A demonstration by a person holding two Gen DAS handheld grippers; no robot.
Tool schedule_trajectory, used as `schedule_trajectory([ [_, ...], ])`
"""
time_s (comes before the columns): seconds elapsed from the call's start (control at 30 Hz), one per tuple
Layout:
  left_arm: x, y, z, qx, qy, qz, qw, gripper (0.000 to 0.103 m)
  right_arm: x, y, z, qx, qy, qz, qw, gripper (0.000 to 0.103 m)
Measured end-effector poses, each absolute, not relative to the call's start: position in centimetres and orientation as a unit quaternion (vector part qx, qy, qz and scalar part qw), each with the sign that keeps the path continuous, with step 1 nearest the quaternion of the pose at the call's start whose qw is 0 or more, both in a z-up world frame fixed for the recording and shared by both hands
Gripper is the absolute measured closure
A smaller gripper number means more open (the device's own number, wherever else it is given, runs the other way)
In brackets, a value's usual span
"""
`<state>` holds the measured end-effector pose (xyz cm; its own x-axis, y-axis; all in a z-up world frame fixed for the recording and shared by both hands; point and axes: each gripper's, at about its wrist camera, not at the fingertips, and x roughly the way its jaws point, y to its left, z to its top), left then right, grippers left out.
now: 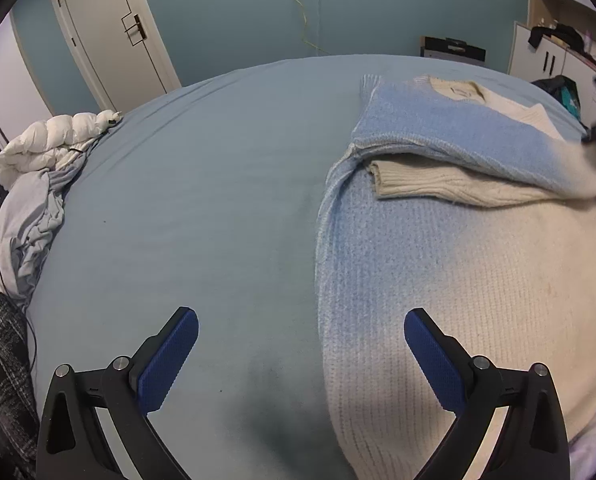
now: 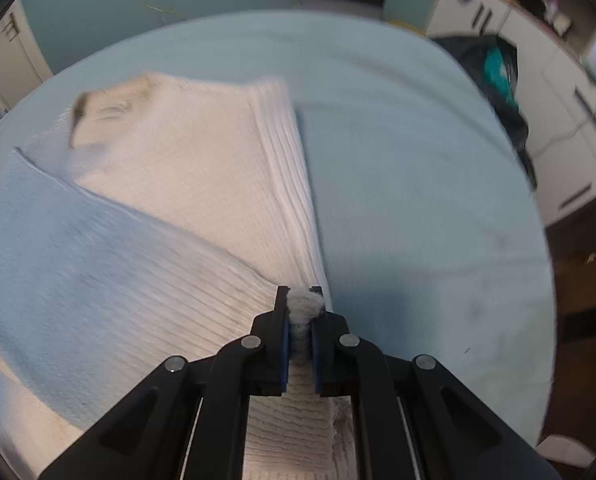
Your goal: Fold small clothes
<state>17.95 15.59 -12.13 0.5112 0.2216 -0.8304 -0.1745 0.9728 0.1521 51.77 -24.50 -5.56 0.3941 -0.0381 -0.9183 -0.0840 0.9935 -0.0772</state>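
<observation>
We see a knitted sweater fading from pale blue to cream lying partly folded on the pale blue bed sheet, one sleeve laid across its chest; our right gripper is clenched on a bunched fold at its edge; our left gripper hangs spread wide over the sweater's blue side edge, grasping nothing.

Left tongs spread wide, empty — right tongs clamped tight on knit.
</observation>
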Motion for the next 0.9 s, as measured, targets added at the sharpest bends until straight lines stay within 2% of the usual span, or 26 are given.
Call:
schedule_trajectory([
  [0.2, 18.1, 16.0, -12.1, 0.024, 0.478, 0.119, 0.870, 0.000, 53.5, -25.6, -0.4, 0.021, 0.466, -0.005, 0.884, 0.099],
  [0.3, 18.3, 16.0, -12.1, 0.021, 0.479, 0.119, 0.869, 0.000, 54.7, -25.6, -2.9, 0.033, 0.478, -0.037, 0.877, 0.097],
  [0.4, 18.2, 16.2, -11.9, 0.020, 0.477, 0.120, 0.870, 0.000, 55.1, -26.0, -7.2, 0.071, 0.540, -0.086, 0.834, 0.085],
  [0.5, 18.2, 16.7, -11.3, 0.013, 0.470, 0.124, 0.874, 0.000, 53.1, -24.4, -6.8, 0.072, 0.528, -0.158, 0.831, 0.081],
  [0.57, 18.4, 17.2, -11.1, 0.005, 0.467, 0.128, 0.875, 0.000, 51.6, -19.0, -5.6, 0.065, 0.522, -0.063, 0.848, 0.069],
  [0.6, 18.4, 17.4, -11.1, 0.004, 0.467, 0.130, 0.875, 0.000, 51.1, -16.6, -5.4, 0.067, 0.532, -0.025, 0.844, 0.044],
  [0.63, 18.5, 17.6, -11.1, 0.002, 0.468, 0.133, 0.874, 0.000, 50.1, -13.6, -5.4, 0.083, 0.545, 0.023, 0.834, 0.031],
  [0.7, 18.3, 18.1, -11.1, -0.001, 0.471, 0.135, 0.872, 0.000, 48.3, -8.8, -5.9, 0.160, 0.558, 0.110, 0.807, 0.030],
  [0.8, 18.3, 18.9, -11.4, 0.003, 0.480, 0.143, 0.866, 0.000, 46.9, -1.3, -8.9, 0.274, 0.613, 0.205, 0.712, 0.031],
  [0.9, 18.2, 19.8, -11.7, 0.008, 0.485, 0.157, 0.860, 0.000, 46.1, 5.0, -11.4, 0.319, 0.637, 0.234, 0.661, 0.046],
])
